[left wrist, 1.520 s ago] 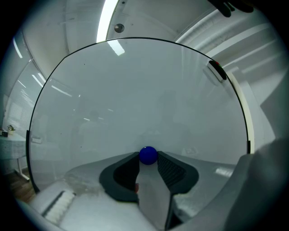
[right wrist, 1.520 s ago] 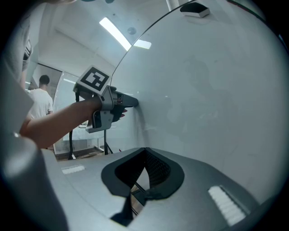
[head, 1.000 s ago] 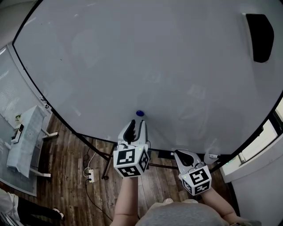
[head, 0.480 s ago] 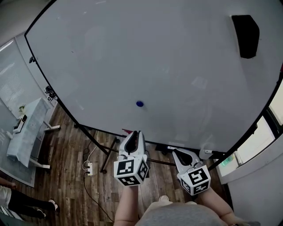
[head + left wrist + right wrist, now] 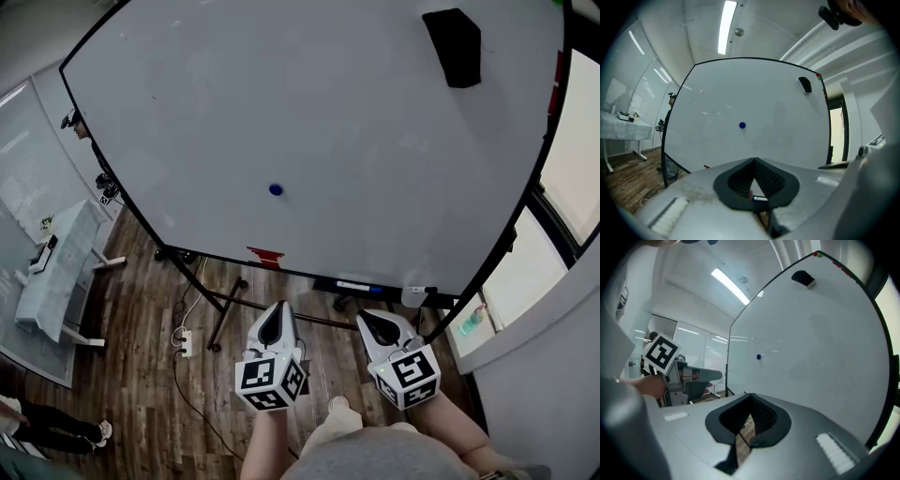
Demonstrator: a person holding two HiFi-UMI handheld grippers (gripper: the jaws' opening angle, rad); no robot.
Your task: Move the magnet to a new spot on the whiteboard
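Observation:
The small round blue magnet (image 5: pixel 275 188) sticks to the whiteboard (image 5: pixel 375 159) low and left of the middle, with nothing touching it. It also shows as a blue dot in the left gripper view (image 5: pixel 742 125) and in the right gripper view (image 5: pixel 759 356). My left gripper (image 5: pixel 275 310) hangs well below the board over the wooden floor, jaws shut and empty (image 5: pixel 753 161). My right gripper (image 5: pixel 365 318) is beside it at the same height, also shut with nothing in it (image 5: pixel 749 395). Both point up toward the board from a distance.
A black eraser (image 5: pixel 453 33) sticks to the board's top right. A red item (image 5: pixel 265 255) and a marker (image 5: pixel 356 285) lie on the board's tray. The stand's legs, a power strip (image 5: pixel 180 345) and cables are below. A white table (image 5: pixel 56 281) stands left.
The left gripper has drawn back from just under the magnet and its jaws have closed on nothing. Both grippers are now farther from the board. The magnet stays on the board.

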